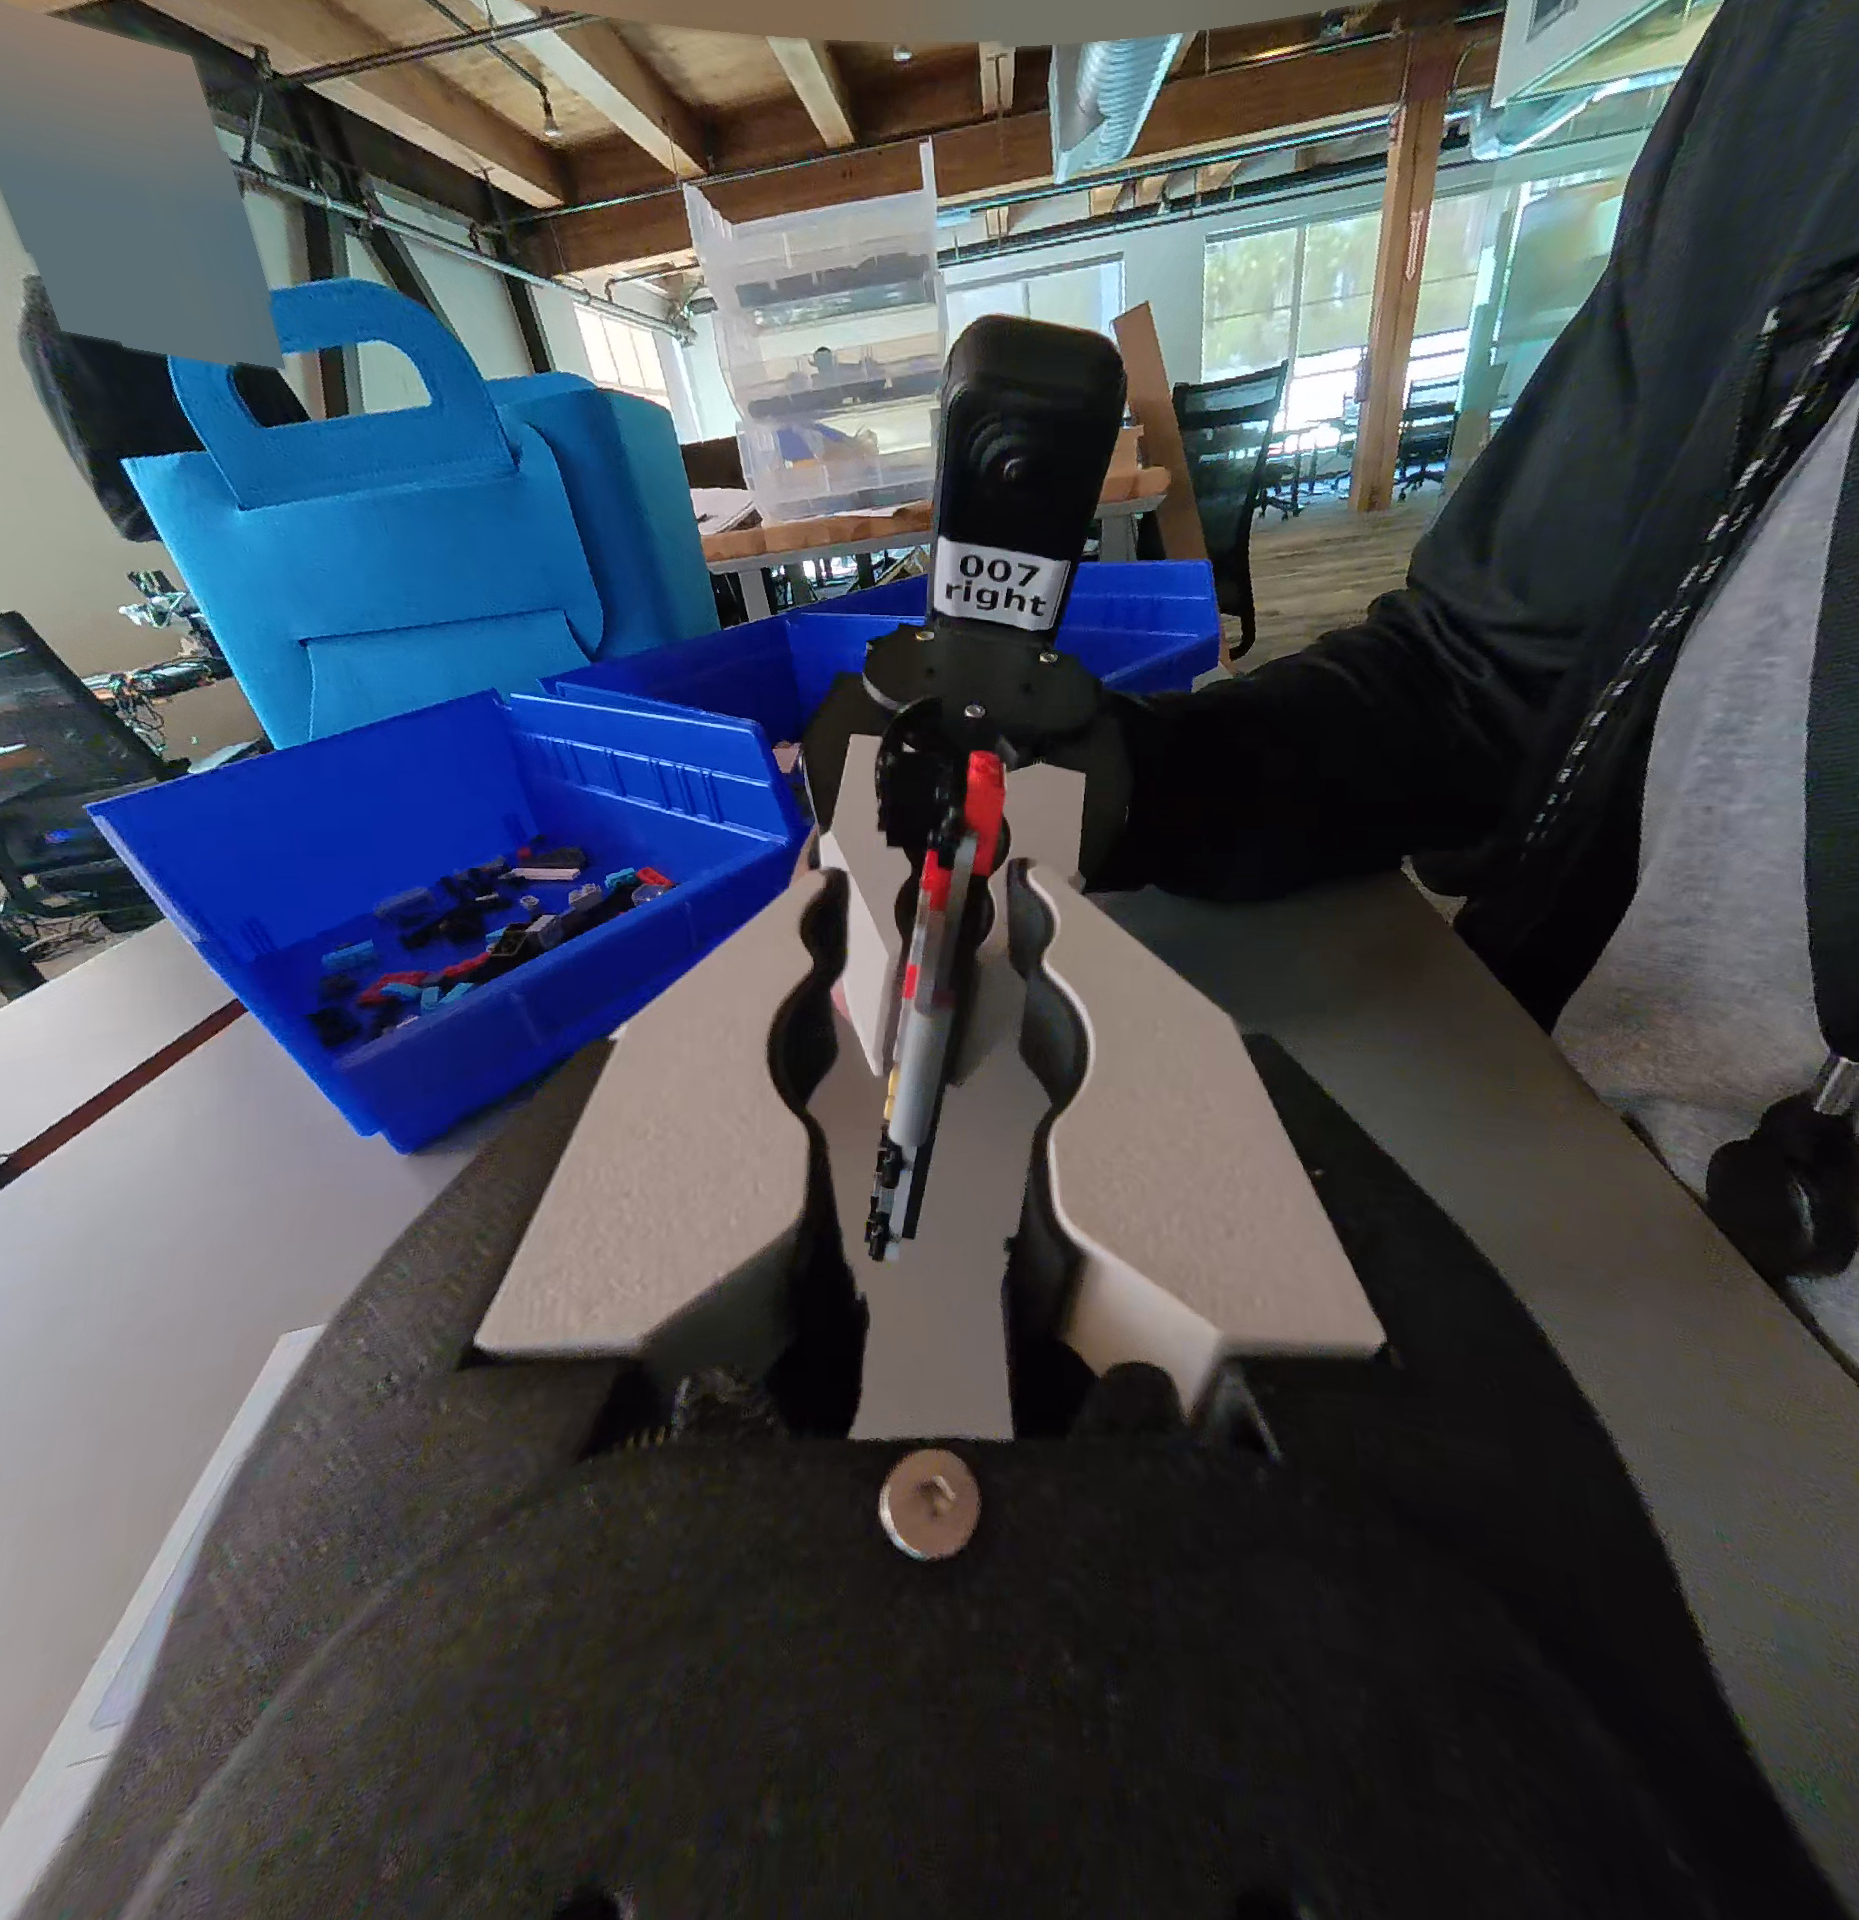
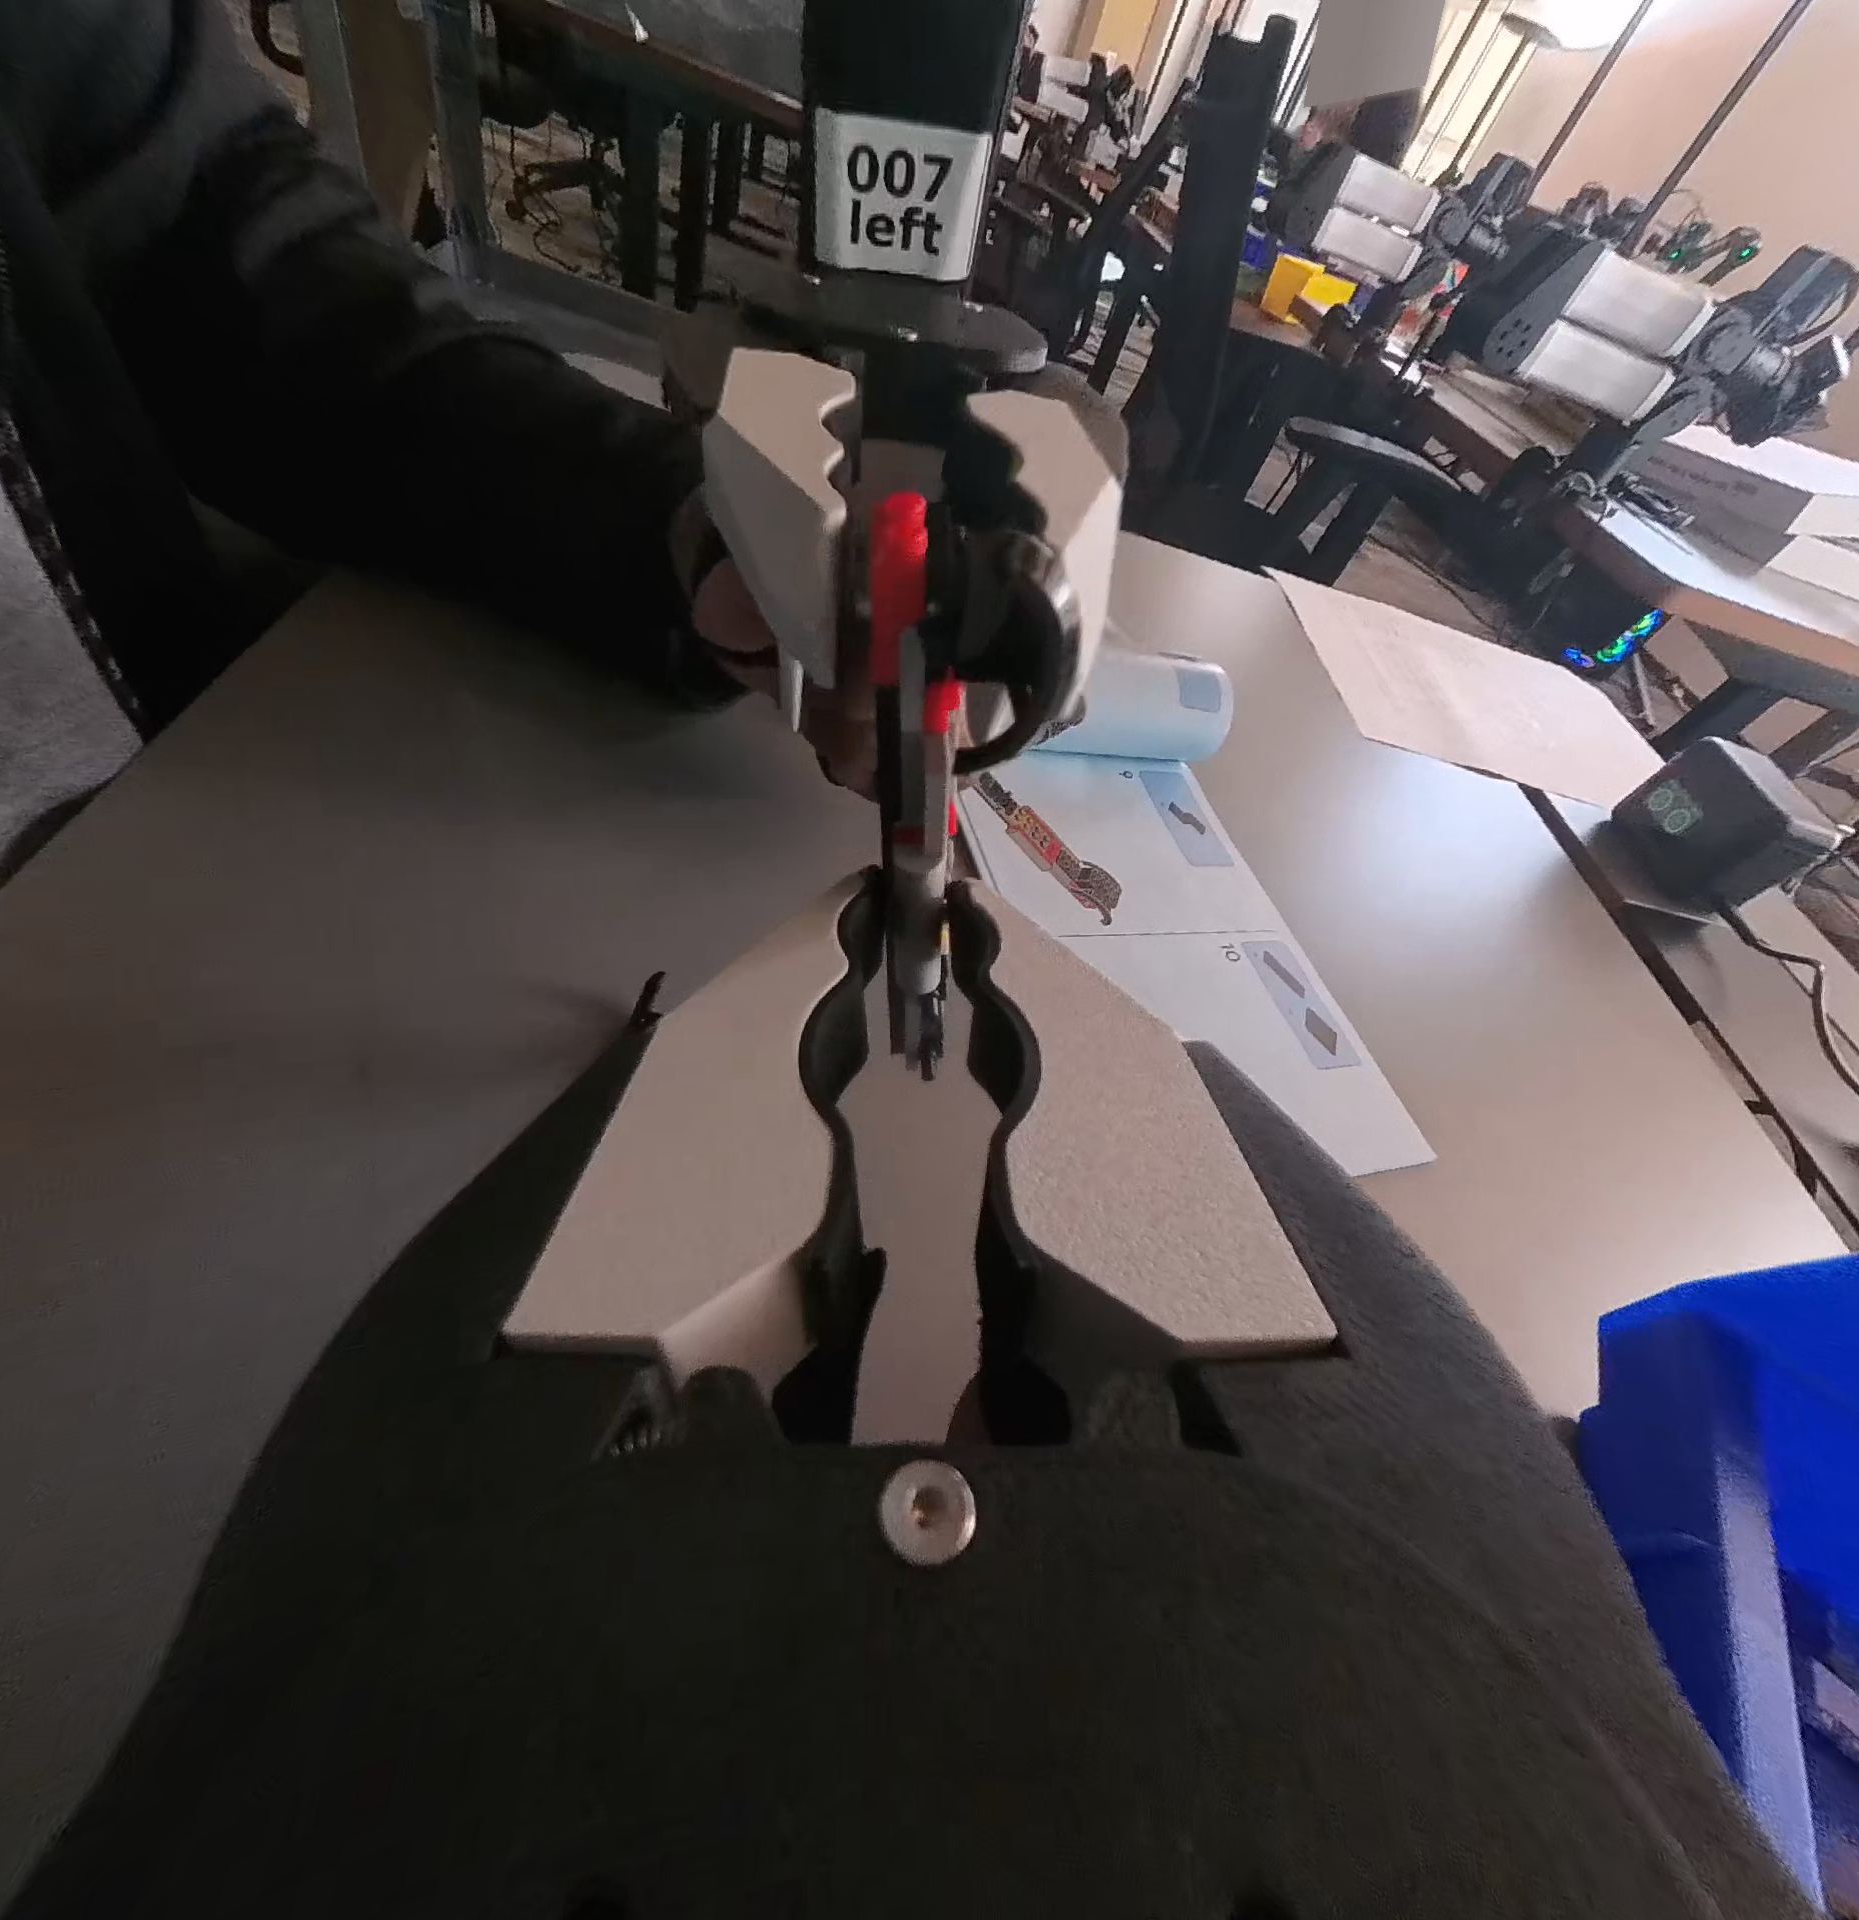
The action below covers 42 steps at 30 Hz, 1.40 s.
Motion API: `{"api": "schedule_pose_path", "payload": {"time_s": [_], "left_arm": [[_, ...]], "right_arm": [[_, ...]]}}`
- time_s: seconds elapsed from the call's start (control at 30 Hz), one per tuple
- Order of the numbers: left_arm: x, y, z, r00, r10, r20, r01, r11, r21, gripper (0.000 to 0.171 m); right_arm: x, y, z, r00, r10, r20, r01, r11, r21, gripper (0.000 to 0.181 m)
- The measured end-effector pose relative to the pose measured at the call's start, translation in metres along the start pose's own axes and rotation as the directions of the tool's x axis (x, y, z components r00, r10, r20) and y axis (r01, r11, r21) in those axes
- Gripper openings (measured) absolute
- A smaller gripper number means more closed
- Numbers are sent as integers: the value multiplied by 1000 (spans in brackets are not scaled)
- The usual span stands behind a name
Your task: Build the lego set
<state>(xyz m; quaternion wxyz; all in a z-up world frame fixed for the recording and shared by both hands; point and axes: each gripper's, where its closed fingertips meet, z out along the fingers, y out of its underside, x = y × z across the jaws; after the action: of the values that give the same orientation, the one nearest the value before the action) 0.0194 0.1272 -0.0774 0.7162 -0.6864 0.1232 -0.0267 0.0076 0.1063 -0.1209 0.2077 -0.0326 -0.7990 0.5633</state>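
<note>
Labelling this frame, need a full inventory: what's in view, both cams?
lego assembly: one, grey, red and black, held in the air between both tongs
loose lego pieces: many, mixed colours, in the near bin
bins: at least two, blue, on the table, left view
felt bag: one, light blue, behind the bins
instruction booklet: one, open, on the table, right view
table: grey
left tongs: grey fingers, shut on the assembly
right tongs: grey fingers, shut on its other end
sleeve: black

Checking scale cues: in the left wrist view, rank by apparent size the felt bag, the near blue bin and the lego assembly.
1. Blue felt bag
2. Near blue bin, close to the bag in apparent size; being nearer the camera, unsure
3. Lego assembly
</note>
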Motion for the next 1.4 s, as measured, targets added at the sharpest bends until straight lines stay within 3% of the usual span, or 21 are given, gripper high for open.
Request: {"api": "schedule_pose_path", "payload": {"time_s": [0.17, 0.43, 0.6, 0.73, 0.87, 1.13, 1.4], "left_arm": [[2, 3, -1, 1000, 24, -2, -24, 1000, -8, 12], [2, 3, 2, 998, 56, 13, -56, 998, -5, 11], [-2, 1, -2, 996, 79, 38, -79, 997, -3, 11], [0, -1, -3, 996, 86, 31, -86, 996, 8, 11], [3, -2, -2, 995, 96, 16, -96, 995, 11, 11], [7, -1, -2, 995, 104, -4, -104, 995, 10, 11], [9, 2, -1, 994, 106, -21, -106, 994, -12, 11]], "right_arm": [[1, 4, 1, 999, -30, -17, 30, 999, -20, 15], [2, 4, 2, 999, -38, -32, 37, 999, -11, 15], [8, -1, -4, 998, -12, -57, 13, 1000, 28, 49], [13, -24, -21, 997, 49, -55, -39, 985, 170, 58], [12, -48, -31, 992, 126, 1, -120, 942, 314, 54], [3, -52, -23, 994, 106, 18, -107, 944, 311, 33], [3, -51, -20, 995, 98, 11, -97, 946, 310, 31]]}}
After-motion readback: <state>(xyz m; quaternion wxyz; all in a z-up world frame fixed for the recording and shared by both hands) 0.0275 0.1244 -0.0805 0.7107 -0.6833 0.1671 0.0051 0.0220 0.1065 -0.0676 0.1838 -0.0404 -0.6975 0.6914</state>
